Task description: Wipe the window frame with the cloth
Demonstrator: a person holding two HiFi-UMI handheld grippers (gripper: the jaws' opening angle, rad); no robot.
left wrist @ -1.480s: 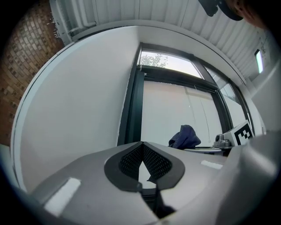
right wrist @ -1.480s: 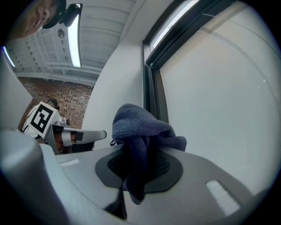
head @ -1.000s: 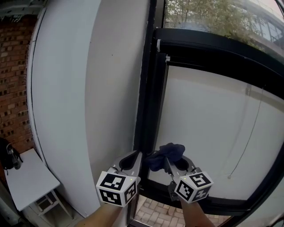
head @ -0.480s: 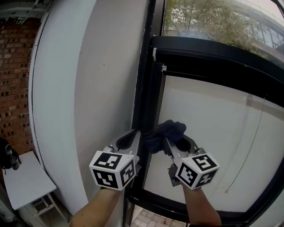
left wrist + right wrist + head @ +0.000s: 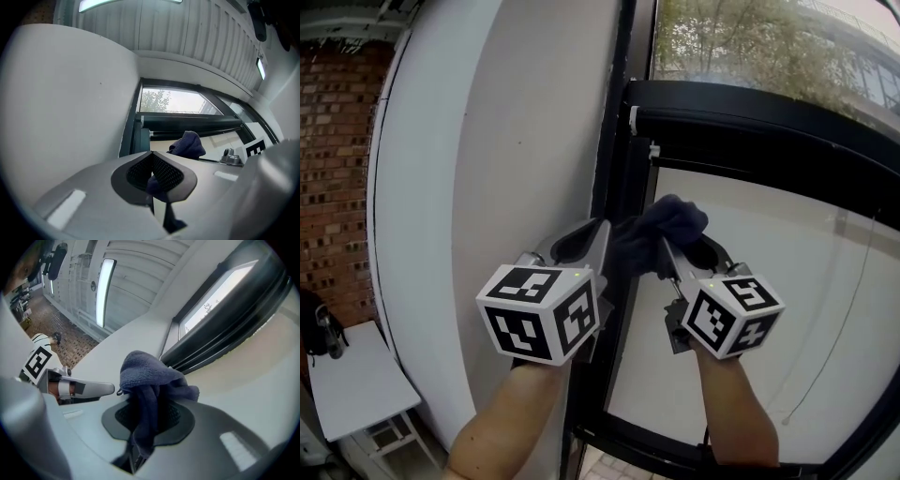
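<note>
A: Where is the cloth [image 5: 664, 227] lying?
B: It is bunching, dark blue, against the black frame [image 5: 617, 169]. It is sitting on the upright bar, a little below the top corner of the inner sash. You are holding it between your two grippers.

A: What is the right gripper [image 5: 672, 255] doing?
B: Its jaws are pressing together on the cloth. In the right gripper view, a fold is running down between the pads while the bulk is mounding over the tips.

A: And the left gripper [image 5: 596, 246]?
B: Its jaws are likewise pinching the cloth. The left gripper view is showing a dark strip caught between the pads. The rest of the bunch is lying just beyond, toward the right gripper. The tips are lying just beside the frame's left edge.

A: How are the grippers pointing?
B: You are aiming both upward along the bar, side by side. The left cube [image 5: 539, 314] and right cube [image 5: 731, 314] are sitting nearest you, and your forearms [image 5: 727, 412] are rising from below.

A: What is lying around the frame?
B: A white wall [image 5: 487, 169] is adjoining it on the left. A pale blind [image 5: 769, 281] is covering the pane on the right. Trees [image 5: 741, 42] are showing through the glass above. At far left, a brick wall [image 5: 337, 141] is standing behind a white table [image 5: 352, 384], well apart from the grippers.
</note>
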